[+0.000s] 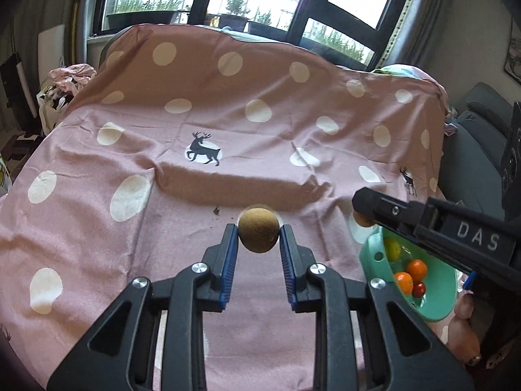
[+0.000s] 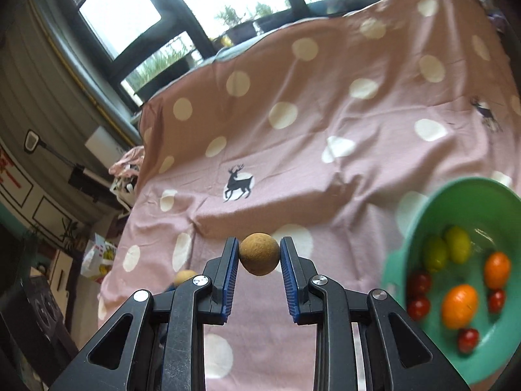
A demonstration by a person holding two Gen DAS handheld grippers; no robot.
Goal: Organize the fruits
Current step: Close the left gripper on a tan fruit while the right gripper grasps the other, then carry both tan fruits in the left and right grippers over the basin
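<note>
Cloth: the pink polka-dot deer-print cloth (image 1: 162, 137) is hiding whatever surface lies beneath.
Bowl: the mint-green plastic bowl (image 2: 423, 238) is holding oranges, limes and small red fruits; its edge is running out of view.
Left claw (image 1: 259, 239): you are pinching a round brown fruit (image 1: 259, 234).
Right claw (image 2: 259, 258): you are clamping another brown ball-shaped fruit (image 2: 259, 258); next, likely carry it over the bowl and release.

fruits (image 2: 459, 301) in bowl (image 2: 456, 195) (on cloth (image 2: 325, 150))

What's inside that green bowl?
In the green bowl: two oranges, two yellow-green fruits, and four small red fruits. The frame edge cuts off its right side, so more may be hidden.
</note>
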